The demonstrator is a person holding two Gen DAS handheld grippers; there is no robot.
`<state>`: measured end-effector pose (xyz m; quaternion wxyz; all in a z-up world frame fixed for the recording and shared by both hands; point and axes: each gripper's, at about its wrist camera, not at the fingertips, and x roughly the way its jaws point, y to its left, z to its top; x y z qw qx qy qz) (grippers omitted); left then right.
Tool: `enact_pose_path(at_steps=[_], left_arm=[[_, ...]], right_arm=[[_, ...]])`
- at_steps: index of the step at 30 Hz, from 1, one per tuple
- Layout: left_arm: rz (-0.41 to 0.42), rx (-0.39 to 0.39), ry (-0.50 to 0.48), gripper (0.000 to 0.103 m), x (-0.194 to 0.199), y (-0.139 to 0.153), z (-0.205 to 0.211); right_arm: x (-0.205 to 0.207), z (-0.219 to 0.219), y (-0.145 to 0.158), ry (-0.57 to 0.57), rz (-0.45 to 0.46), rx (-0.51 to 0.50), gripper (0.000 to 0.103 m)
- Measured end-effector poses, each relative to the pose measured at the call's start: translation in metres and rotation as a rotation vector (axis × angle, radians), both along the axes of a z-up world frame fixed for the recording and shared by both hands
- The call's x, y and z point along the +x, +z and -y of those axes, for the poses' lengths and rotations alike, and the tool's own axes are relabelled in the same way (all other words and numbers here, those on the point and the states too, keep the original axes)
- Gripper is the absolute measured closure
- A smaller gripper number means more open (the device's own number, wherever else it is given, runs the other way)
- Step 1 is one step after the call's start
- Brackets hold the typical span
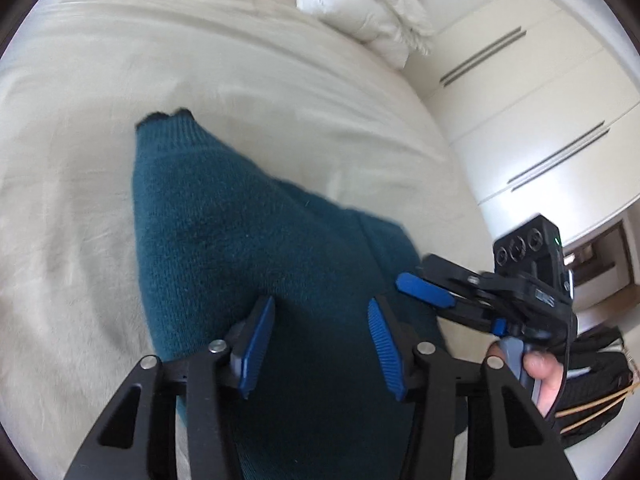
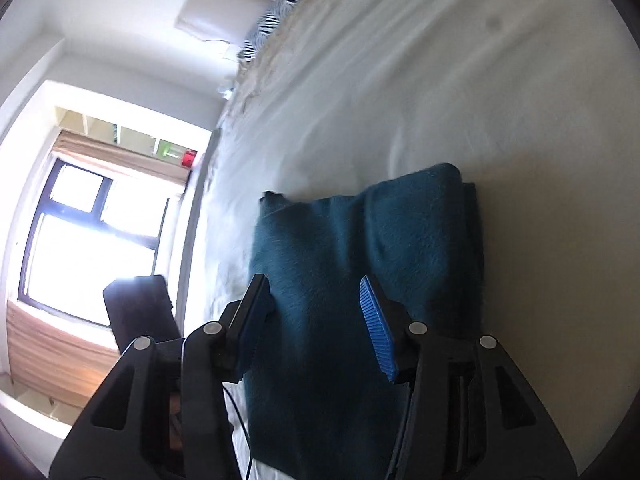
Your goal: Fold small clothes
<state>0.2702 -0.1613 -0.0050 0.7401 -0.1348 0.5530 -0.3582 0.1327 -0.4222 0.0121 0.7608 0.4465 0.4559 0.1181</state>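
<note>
- Teal knit: the small garment (image 1: pixel 248 240) lies on the cream bed (image 1: pixel 100 100), filling the centre and lower middle of both wrist views; its ribbed cuff or hem points to the upper left of the left wrist frame.
- In the right wrist view the garment (image 2: pixel 360 260) looks already doubled, with a thick folded edge at centre right.
- The left gripper (image 1: pixel 320 344) hovers over the knit with its blue pads apart and nothing between them; whether they touch the cloth I cannot tell.
- The right gripper (image 2: pixel 316 324) is likewise spread wide and empty above the garment; it also shows at the right of the left wrist frame (image 1: pixel 428 292), near the cloth's right edge.
- Judged step: between folds, both grippers released, probably lining up for the next fold or a smoothing pass.
- The next move likely calls for closing on one edge of the soft, thick knit and carrying it across without dragging the lower layer.
- Containers: none visible; only white pillows (image 1: pixel 360 4) at the upper middle, and a cupboard (image 1: pixel 540 112) at the right.
</note>
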Motion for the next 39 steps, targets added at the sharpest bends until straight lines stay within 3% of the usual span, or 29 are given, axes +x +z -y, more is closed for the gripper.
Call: enact_pose_path(at_steps=[3,7,12,17,20,24,27,29,30,31,34,39], left_arm=[[0.026,0.042,-0.025,0.054,-0.002,-0.003,0.008],[0.040,0.045,-0.029,0.061,-0.002,-0.010,0.007],[0.041,0.060,-0.004,0.065,-0.013,0.008,-0.003],[0.077,0.065,-0.001,0.063,-0.046,0.016,-0.019],[0.091,0.095,-0.025,0.063,-0.056,0.002,-0.014],[0.076,0.097,-0.024,0.063,-0.051,-0.001,-0.012],[0.087,0.079,0.007,0.061,-0.056,0.016,-0.025],[0.112,0.064,0.039,0.047,-0.063,0.027,-0.038],[0.134,0.052,0.066,0.031,-0.067,0.033,-0.048],[0.147,0.044,0.086,0.025,-0.070,0.036,-0.054],[0.111,0.046,0.100,0.024,-0.071,0.026,-0.067],[-0.037,0.050,0.105,0.025,-0.064,-0.011,-0.071]], right_arm=[[-0.001,0.007,-0.024,-0.004,-0.066,-0.021,0.072],[-0.011,0.019,-0.036,-0.022,-0.027,0.061,0.079],[-0.028,0.015,-0.013,-0.052,-0.013,0.036,0.075],[-0.053,-0.007,0.008,0.027,0.037,0.038,0.076],[-0.054,-0.017,-0.015,0.039,-0.037,0.013,0.076],[-0.067,-0.008,-0.032,0.003,-0.016,0.094,0.079],[-0.068,-0.009,-0.018,0.006,-0.012,0.040,0.076],[-0.075,-0.002,0.000,0.010,0.001,-0.007,0.075],[-0.076,-0.001,0.007,0.008,0.008,-0.023,0.075],[-0.078,0.001,0.013,0.003,0.008,-0.050,0.072],[-0.081,0.014,0.016,-0.013,-0.012,-0.105,0.044],[-0.078,0.026,0.013,-0.022,-0.043,-0.115,0.044]])
